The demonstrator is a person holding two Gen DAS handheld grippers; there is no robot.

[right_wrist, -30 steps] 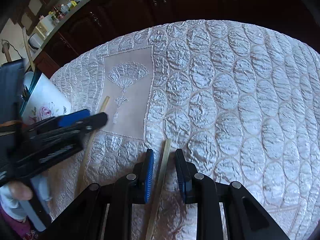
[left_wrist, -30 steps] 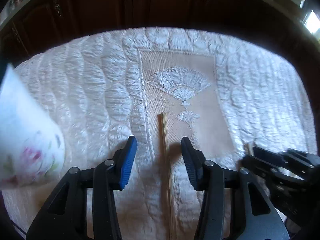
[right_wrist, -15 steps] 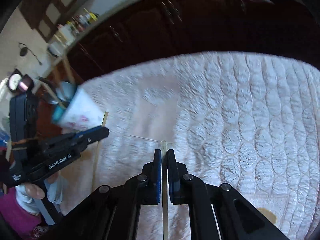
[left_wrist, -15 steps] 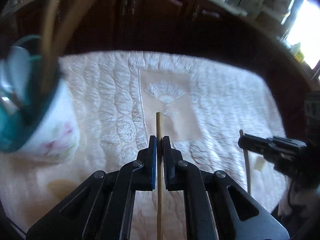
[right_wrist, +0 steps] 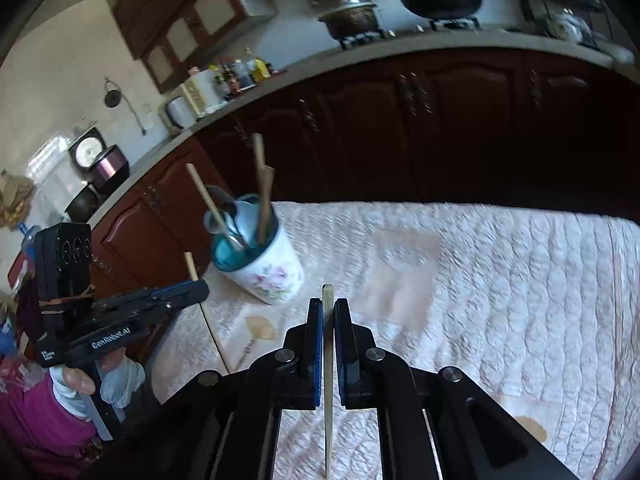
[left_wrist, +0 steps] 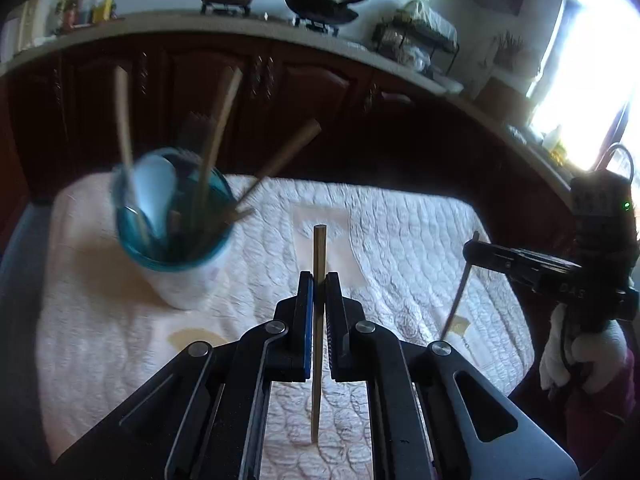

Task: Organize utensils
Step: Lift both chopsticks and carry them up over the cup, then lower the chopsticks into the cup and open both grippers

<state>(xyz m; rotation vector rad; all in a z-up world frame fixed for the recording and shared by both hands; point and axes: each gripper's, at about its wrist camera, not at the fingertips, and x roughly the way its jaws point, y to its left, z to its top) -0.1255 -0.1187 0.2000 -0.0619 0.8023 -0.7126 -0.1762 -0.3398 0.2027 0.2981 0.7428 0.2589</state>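
A: Item one, the left gripper (left_wrist: 318, 280). Condition?

B: Jaws pressed together on a wooden chopstick (left_wrist: 319, 320), centre of the left wrist view. The stick runs up between the blue pads, its tip standing clear above them, its lower end hanging over the quilted cloth (left_wrist: 400, 232).

A: Item two, the right gripper (right_wrist: 328, 312)?

B: Likewise clamped, on a second chopstick (right_wrist: 328, 360), lower centre of the right wrist view. In the left wrist view that same gripper shows at the right edge, its stick slanting down toward the cloth.

A: Item three, the holder.

B: White cup (right_wrist: 272, 272) with a teal inside and a pink flower print, left of centre in the right wrist view, standing on the cloth. It holds several wooden sticks leaning apart, plus a pale spoon; the left wrist view shows it blurred at middle left. Both held chopsticks are apart from it.

A: Surroundings?

B: Dark wooden cabinets (right_wrist: 440, 120) across the middle behind the table. Countertop above: a lidded pot (right_wrist: 352, 16) and a dark wok (right_wrist: 444, 0) on burners, bottles and a small appliance at upper left. A bright window (left_wrist: 592, 72) at upper right of the left wrist view. Tan stains on the cloth. Nothing stands between either gripper and the cup.

A: Legible writing?

B: "GenRobot.AI" on the left gripper's side, lower left of the right wrist view. A gloved hand (right_wrist: 108, 380) grips its handle there.
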